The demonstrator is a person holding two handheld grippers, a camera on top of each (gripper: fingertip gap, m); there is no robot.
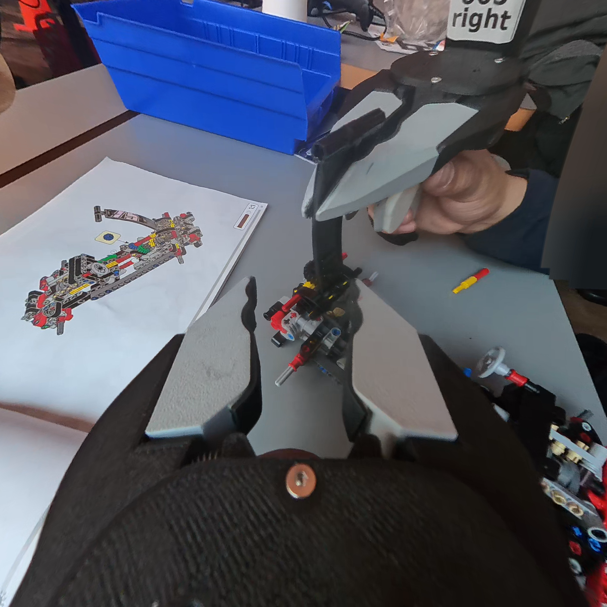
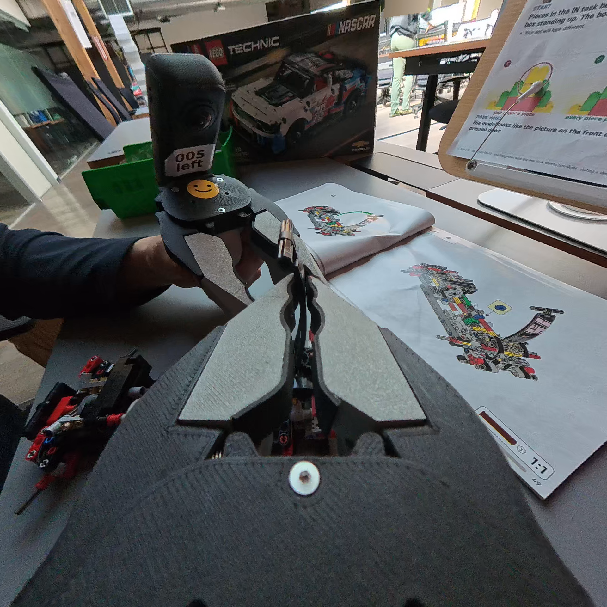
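Spread grey fingers of the left gripper (image 1: pixel 303 315) flank a small brick assembly (image 1: pixel 312 315) standing on the grey surface (image 1: pixel 427 295); the right-hand pad seems to touch it, though blur leaves that unsure, and the left-hand pad stands clear. From above, the right gripper (image 1: pixel 315 210) pinches a thin curved black panel (image 1: pixel 325 239) rising from that assembly. An open instruction booklet (image 1: pixel 98 328) lies beside, and a larger brick model (image 2: pixel 75 414) sits nearby.
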